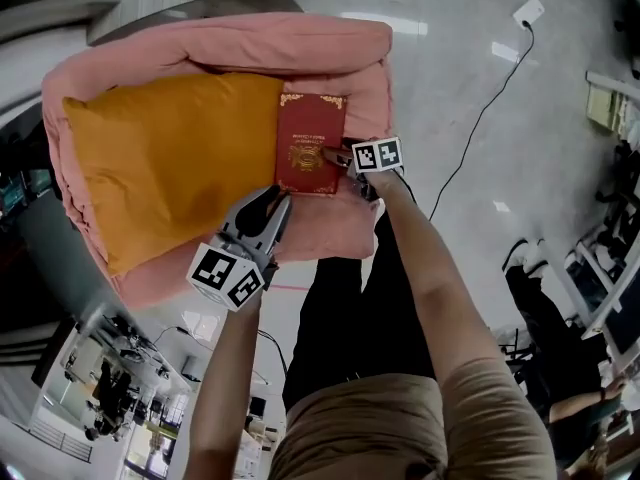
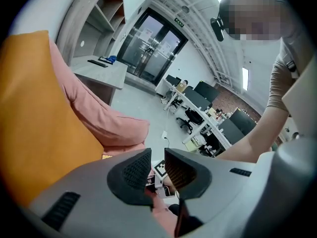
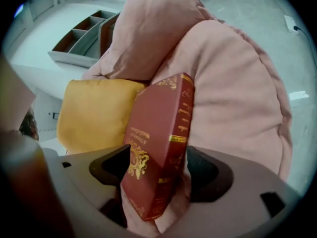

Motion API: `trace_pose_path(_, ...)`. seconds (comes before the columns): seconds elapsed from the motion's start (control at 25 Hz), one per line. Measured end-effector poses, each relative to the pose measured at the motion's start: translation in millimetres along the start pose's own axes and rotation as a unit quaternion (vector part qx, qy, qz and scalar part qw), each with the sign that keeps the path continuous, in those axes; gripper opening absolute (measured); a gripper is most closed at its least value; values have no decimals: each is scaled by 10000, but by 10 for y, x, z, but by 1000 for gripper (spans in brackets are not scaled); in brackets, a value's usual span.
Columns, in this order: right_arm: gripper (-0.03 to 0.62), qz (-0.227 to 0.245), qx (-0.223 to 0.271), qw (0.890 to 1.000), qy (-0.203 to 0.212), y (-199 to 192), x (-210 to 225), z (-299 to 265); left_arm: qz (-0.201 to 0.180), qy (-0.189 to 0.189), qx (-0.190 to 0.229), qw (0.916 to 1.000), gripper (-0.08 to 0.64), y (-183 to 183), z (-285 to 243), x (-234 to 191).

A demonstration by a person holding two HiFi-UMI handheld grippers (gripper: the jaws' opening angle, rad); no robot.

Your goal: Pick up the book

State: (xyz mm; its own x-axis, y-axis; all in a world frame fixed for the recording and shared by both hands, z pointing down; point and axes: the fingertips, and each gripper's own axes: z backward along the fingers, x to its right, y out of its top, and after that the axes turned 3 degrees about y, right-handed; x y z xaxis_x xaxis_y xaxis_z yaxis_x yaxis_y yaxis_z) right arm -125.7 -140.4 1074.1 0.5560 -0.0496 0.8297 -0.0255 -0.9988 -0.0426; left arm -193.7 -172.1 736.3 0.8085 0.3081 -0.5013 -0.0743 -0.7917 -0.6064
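Note:
A dark red book (image 1: 310, 143) with gold ornament lies on the seat of a pink padded armchair (image 1: 350, 58), beside an orange cushion (image 1: 170, 158). My right gripper (image 1: 337, 158) is at the book's near right corner. In the right gripper view the book (image 3: 158, 133) stands between the wide jaws, its cover next to the left pad and a strip of pink fabric showing before the right pad, so the right gripper (image 3: 158, 170) is open around it. My left gripper (image 1: 274, 204) hovers over the seat's front edge by the book's near left corner, jaws narrowly apart and empty (image 2: 157, 165).
The armchair's pink arm (image 3: 233, 83) rises right of the book, and the orange cushion (image 3: 94, 113) fills the seat to its left. A black cable (image 1: 480, 118) runs over the grey floor to a white power strip (image 1: 528, 11). Desks and office chairs (image 2: 198, 108) stand further off.

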Motion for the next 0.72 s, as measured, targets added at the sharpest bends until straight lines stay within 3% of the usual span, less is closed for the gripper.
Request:
trace_pose_path(0.12,350,-46,-53,9999,-132,-53,102,-80,28,6,14,10000,72,-75,46,-31)
trace_pose_path(0.28,350,-184,87,9998,22,-56,8,-182,27,14,34,10000,72,-143,126,-57)
trace_pose_path(0.44,350,-974,789,9916,308,27,-44,-155,10,10,53,10000,72,-196,209,-81)
trace_pose_path(0.6,350,-1808,1689,9661,739,112,-81,18,21,34,94,9999,72,-222,260,-51)
trace_pose_path(0.72,350,-2473,2542,9254,1338,184,-128,276,23,2,141,9999,72,-269,278,-13)
